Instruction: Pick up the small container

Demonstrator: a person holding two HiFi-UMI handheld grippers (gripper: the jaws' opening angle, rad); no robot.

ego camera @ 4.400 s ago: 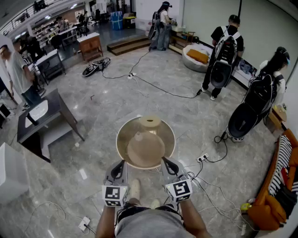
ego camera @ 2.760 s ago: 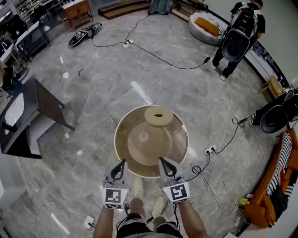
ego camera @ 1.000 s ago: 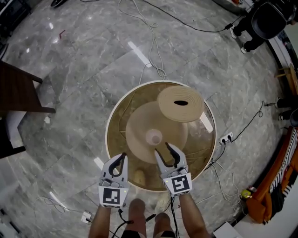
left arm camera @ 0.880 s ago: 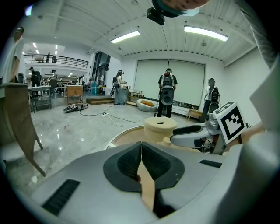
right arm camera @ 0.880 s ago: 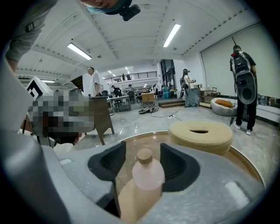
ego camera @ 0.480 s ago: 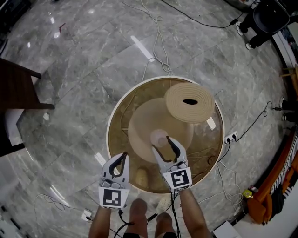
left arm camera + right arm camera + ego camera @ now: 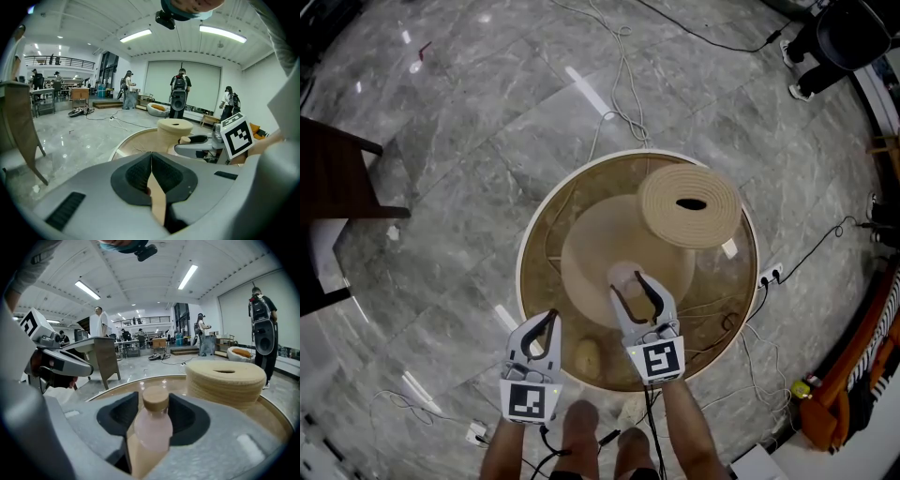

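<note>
A: While the right gripper (image 7: 626,283) reaches over the round glass tabletop (image 7: 546,253), where is the small container (image 7: 152,425)?

B: It stands upright between that gripper's jaws, tan cap on top, near the tabletop's middle. The coiled beige disc (image 7: 689,206) sits beyond it, apart.

A: Is it clamped?

B: The jaws have just been closing in, yet they stand apart on either side.

A: And the left gripper (image 7: 546,319)?

B: Its jaws are together, holding nothing, at the tabletop's near edge.

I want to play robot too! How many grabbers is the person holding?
2. The left gripper, jaws shut and empty, hangs over the round glass table's near edge. The right gripper is further in, its jaws just closing around the small pink bottle.
</note>
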